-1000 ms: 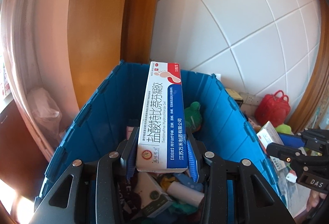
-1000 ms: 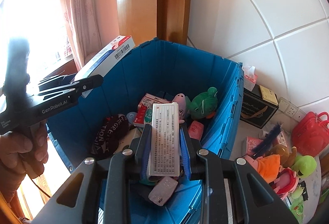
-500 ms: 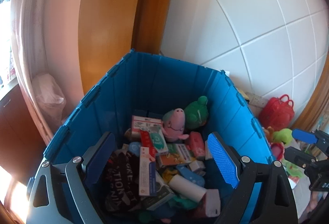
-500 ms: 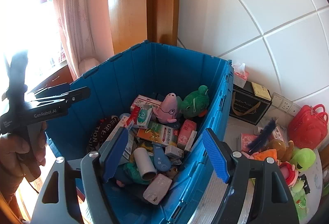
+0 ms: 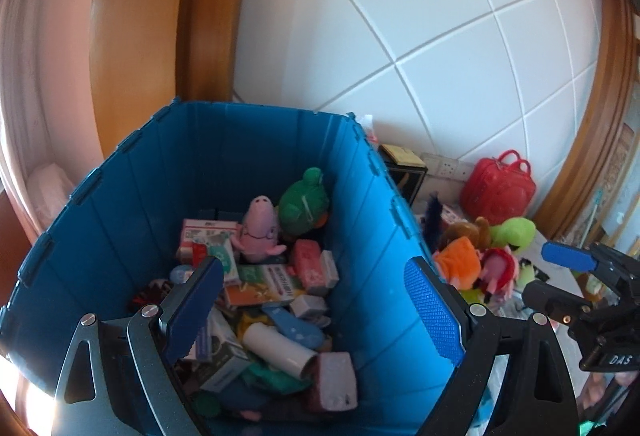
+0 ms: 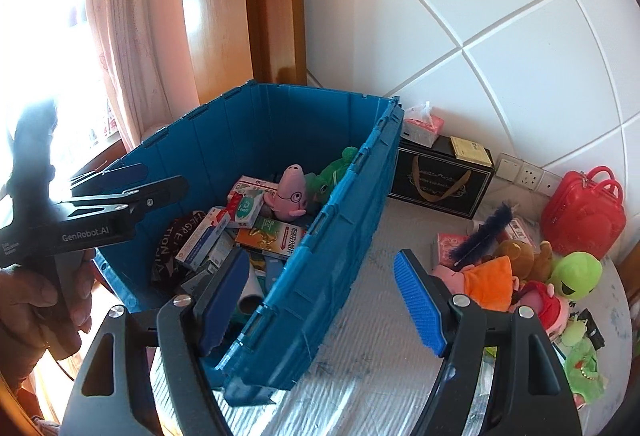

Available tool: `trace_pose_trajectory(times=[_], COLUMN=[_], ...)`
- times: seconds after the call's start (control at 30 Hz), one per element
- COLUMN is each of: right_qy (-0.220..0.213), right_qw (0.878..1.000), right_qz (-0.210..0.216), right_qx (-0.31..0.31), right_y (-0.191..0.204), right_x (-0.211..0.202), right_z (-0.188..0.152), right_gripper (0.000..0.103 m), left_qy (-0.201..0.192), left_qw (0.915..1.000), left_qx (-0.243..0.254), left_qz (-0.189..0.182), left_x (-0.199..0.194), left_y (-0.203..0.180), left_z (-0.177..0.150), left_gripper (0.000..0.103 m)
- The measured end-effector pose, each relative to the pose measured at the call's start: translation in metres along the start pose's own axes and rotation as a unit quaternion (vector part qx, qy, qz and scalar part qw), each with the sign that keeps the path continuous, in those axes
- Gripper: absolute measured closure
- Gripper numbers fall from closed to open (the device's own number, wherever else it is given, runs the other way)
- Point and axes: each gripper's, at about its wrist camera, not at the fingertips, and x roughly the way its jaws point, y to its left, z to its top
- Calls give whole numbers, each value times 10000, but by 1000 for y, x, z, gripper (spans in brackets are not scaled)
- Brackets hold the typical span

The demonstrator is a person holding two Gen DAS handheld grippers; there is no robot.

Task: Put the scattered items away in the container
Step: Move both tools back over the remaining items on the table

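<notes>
- Left wrist view: the left tongs (image 5: 314,310) are spread wide with nothing between them. They hang over the blue box (image 5: 248,156).
- Right under these tongs, inside the box, sit a pink pig toy (image 5: 260,228), a green frog toy (image 5: 304,202), a white roll (image 5: 278,350) and lots of small card boxes (image 5: 276,282).
- Off to the right of these tongs, outside the box, more soft toys wait in a heap. There is an orange toy (image 5: 458,260) and a bright green toy (image 5: 514,232), with a red bag (image 5: 498,186) behind them.
- The right tongs (image 5: 568,262) peek in at the far right edge. From here I cannot tell how they stand.
- Right wrist view: the right tongs (image 6: 320,302) are spread wide too, and they hold nothing. The box's near wall (image 6: 320,252) runs between the two fingers.
- Just ahead and right of these tongs lies the heap on the table (image 6: 360,316): the orange toy (image 6: 490,282), a brown bear (image 6: 516,256), the bright green toy (image 6: 576,272), a dark blue feather (image 6: 484,232) and a small pink box (image 6: 450,242).
- I think the soft toys are light and squashy. Grab one round its fat middle, so it will not slip.
- The little card box looks light but can crush, so pinch its flat sides gently.
- The feather looks thin and floppy. I guess its stalk is the best place to hold.
</notes>
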Motion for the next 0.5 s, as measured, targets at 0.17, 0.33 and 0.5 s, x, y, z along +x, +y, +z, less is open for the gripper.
trace_pose_trajectory(times=[0.17, 0.33, 0.5], right_qy=[-27, 54, 226], right_qw=[9998, 9990, 9971], right_qz=[-49, -206, -433], right_qx=[198, 396, 582], right_y=[-48, -111, -179], right_x=[-25, -52, -78], right_z=[-24, -52, -87], right_gripper=[28, 28, 28], left_qy=[121, 221, 451], left_qw=[9997, 9993, 9981], left_qx=[211, 298, 399], left_qz=[-55, -109, -163], left_x=[2, 10, 31], left_y=[-63, -128, -195], left_z=[-9, -22, -46], left_gripper=[11, 11, 11])
